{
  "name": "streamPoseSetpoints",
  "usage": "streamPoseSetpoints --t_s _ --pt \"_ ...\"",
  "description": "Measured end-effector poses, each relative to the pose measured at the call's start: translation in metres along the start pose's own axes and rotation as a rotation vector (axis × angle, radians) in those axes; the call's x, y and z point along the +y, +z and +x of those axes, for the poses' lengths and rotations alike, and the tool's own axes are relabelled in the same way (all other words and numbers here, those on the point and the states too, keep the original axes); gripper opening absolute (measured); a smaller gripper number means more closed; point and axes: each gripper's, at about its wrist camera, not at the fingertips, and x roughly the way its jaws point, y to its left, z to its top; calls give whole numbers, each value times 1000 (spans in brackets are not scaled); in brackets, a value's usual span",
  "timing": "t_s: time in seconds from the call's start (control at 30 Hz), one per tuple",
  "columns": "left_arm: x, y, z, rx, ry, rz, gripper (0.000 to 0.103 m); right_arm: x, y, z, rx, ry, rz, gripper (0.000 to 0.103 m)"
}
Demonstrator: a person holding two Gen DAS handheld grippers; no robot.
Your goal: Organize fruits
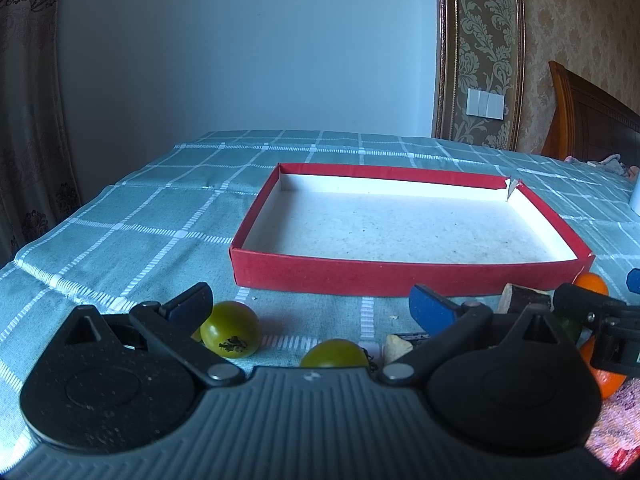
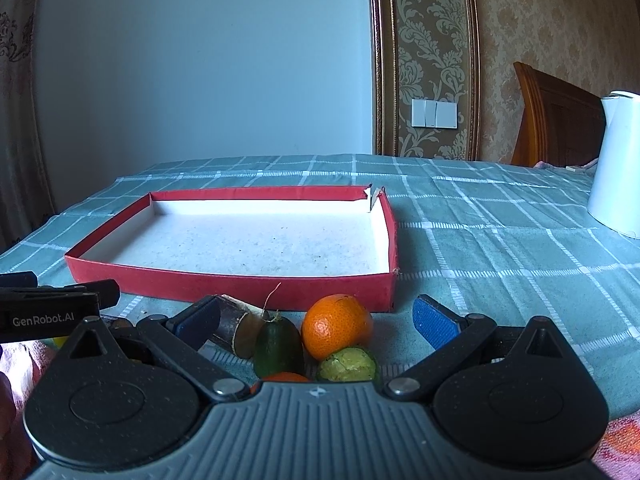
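Two tools: we hold both low over the desk [image 2: 500,240], just in front of the red box's near wall.
Left tool [image 1: 312,304]: fingers spread wide, pinching nothing.
Right tool [image 2: 316,316]: fingers likewise spread, gripping nothing.
Red box [image 2: 224,284]: we see a shallow tray with a white floor, no fruit in it, far right corner torn.
Green fruits: one round green fruit [image 1: 230,329] by our left tool's left finger, another [image 1: 334,354] nearer our tool body, both in front of the box.
Orange cluster: an orange [image 2: 336,326], a dark green fruit [image 2: 278,346], a cracked pale green fruit [image 2: 348,364] and a cane piece [image 2: 236,330] lie close together just before the box's near wall.
White kettle [image 2: 618,164]: well right of the box.
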Motion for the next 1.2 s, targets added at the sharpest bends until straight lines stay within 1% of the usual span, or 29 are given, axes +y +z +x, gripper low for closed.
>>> streamPoseSetpoints --t_s 0.3,0.47,0.6,0.87,1.2 --pt "-1 -1 1 -1 -2 2 103 0 -1 1 3 4 -2 103" --pt "0 -1 1 -2 -4 0 103 1 0 5 28 23 -6 103" --pt "0 0 1 -4 -5 -1 103 4 0 2 18 17 -27 103" --pt "1 0 1 -8 -2 -1 103 -1 4 -17 -32 38 -1 103" --pt "0 -2 -3 -28 8 -2 103 -1 6 -27 -41 48 1 103"
